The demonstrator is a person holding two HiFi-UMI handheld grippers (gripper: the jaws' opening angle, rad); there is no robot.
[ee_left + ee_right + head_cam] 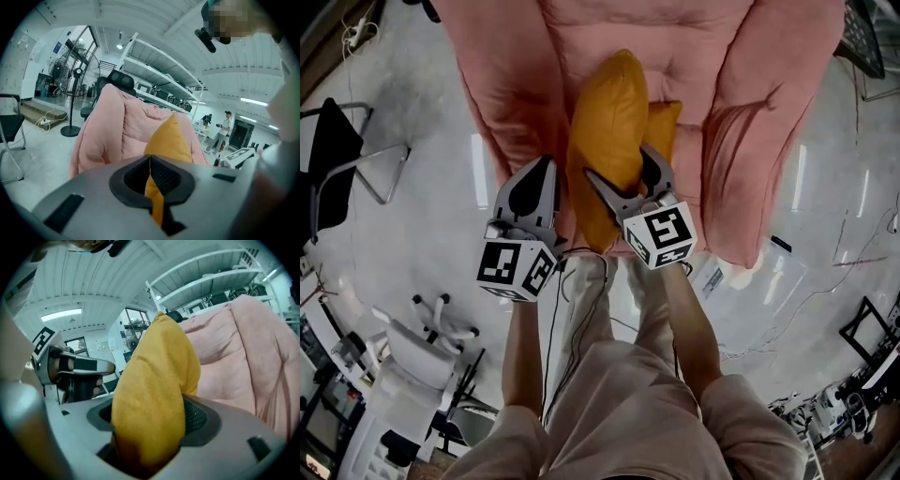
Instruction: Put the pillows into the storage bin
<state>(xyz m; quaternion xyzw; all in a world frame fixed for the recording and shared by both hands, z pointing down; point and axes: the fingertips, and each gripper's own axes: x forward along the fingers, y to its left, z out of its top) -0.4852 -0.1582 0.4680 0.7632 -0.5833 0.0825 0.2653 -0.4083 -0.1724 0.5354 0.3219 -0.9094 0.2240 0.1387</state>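
Pillow (609, 112) clamped twice — left gripper (150, 174) pinching its thin edge, right gripper (149, 420) squeezing its bulk.

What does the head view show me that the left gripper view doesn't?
Only the head view: the right gripper clamped on the yellow pillow, a second pillow behind it, a white office chair on the floor. Only the left gripper view: the left gripper pinched shut on the pillow's thin edge, shelves, a fan, a person far back. Both: the pillow and the pink armchair.
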